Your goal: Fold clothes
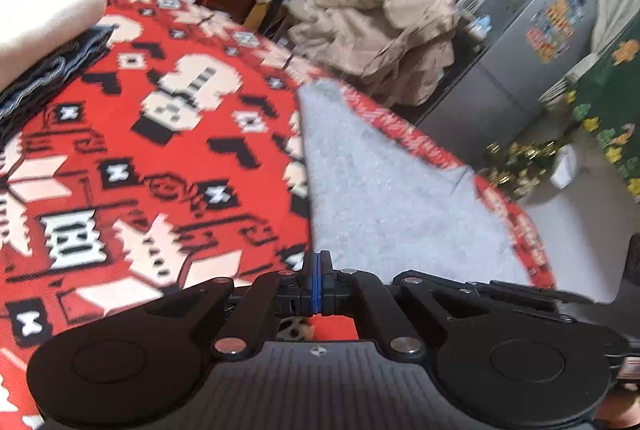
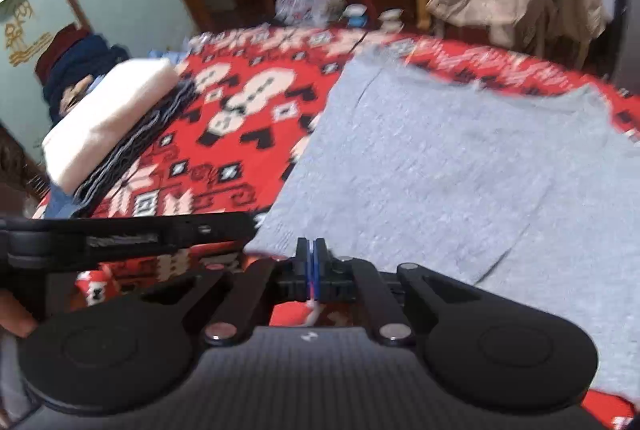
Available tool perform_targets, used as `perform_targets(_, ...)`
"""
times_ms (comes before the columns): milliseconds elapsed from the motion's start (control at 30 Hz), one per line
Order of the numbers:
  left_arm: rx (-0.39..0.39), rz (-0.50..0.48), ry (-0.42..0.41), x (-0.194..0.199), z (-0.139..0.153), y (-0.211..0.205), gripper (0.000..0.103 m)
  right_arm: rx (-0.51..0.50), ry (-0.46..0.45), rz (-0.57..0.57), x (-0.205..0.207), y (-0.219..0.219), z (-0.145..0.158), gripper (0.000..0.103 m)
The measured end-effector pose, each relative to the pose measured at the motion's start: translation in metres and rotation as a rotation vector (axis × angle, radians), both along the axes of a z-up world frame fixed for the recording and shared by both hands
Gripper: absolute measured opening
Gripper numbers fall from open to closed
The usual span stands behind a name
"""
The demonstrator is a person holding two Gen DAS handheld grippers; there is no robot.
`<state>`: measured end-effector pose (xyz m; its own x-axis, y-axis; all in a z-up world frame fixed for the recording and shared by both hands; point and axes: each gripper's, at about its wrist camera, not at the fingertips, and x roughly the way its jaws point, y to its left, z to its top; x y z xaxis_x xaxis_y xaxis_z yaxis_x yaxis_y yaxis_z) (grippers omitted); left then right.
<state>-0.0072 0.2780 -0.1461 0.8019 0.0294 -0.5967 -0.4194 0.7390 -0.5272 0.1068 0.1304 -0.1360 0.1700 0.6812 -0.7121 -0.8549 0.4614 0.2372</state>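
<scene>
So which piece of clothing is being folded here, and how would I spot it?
Look at the red patterned blanket. The grey garment lies flat on its right half. Unlike the cream fold stacked on dark clothes at the left, it is plain grey and spread out.

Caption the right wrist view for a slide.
Right gripper shut at the near edge of a grey garment spread on a red patterned blanket, folded stack behind.

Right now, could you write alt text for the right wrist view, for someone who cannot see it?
A shut right gripper sits at the near edge of a grey garment spread flat on a red patterned blanket. At left, a folded cream cloth tops a dark folded one, and the left gripper crosses the frame low down.
</scene>
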Motion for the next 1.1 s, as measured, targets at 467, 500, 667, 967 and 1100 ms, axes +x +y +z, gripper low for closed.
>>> perform_targets(467, 0.165, -0.196, 0.078, 0.001, -0.011, -0.024, 0.0, 0.052, 0.018, -0.071, -0.033, -0.015, -0.022, 0.001)
perform_targets(500, 0.17, -0.203, 0.07, -0.001, -0.009, -0.026, 0.0, 0.06, 0.007, -0.083, -0.034, -0.018, -0.019, 0.001)
perform_targets(667, 0.247, -0.222, 0.039, 0.008, 0.0, -0.033, 0.0, 0.073, -0.099, -0.162, -0.03, -0.026, -0.004, 0.002)
perform_targets(967, 0.259, -0.233, 0.068, 0.025, 0.001, -0.037, 0.0, 0.031, -0.066, -0.216, -0.02, -0.039, -0.02, 0.001)
perform_targets(1100, 0.27, -0.25, 0.046, 0.035, 0.009, -0.041, 0.001, 0.088, -0.039, -0.297, -0.001, -0.059, -0.007, 0.002)
